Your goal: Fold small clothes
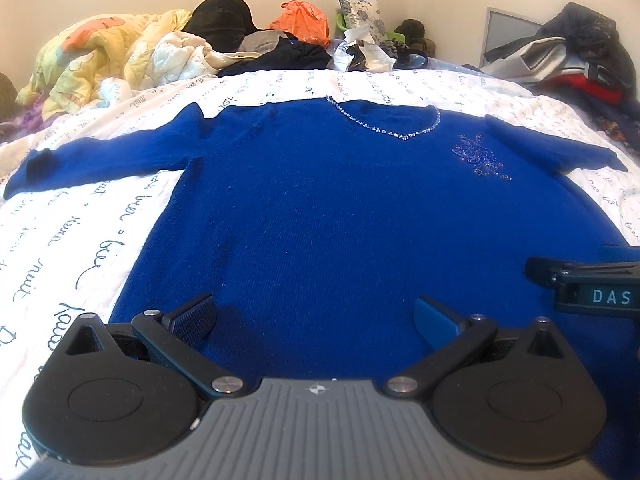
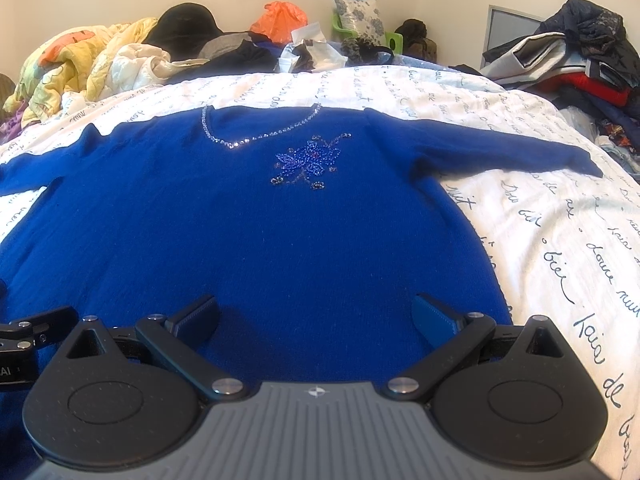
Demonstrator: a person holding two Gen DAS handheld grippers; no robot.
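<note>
A royal blue knit sweater [image 1: 340, 208] lies flat, front up, on the bed, both sleeves spread out sideways. It has a beaded V-neckline and a sequin flower [image 2: 306, 160] on the chest. My left gripper [image 1: 316, 320] is open over the sweater's lower hem, left of centre. My right gripper [image 2: 316, 320] is open over the hem further right, near the sweater's right side edge. Neither holds any cloth. Part of the right gripper [image 1: 588, 284] shows at the right edge of the left wrist view.
The bed is covered by a white sheet with black script [image 2: 560, 240]. A yellow quilt [image 1: 100, 56], an orange bag [image 1: 300, 20] and loose clothes are piled at the far end. More clothes are stacked at the right [image 2: 572, 60].
</note>
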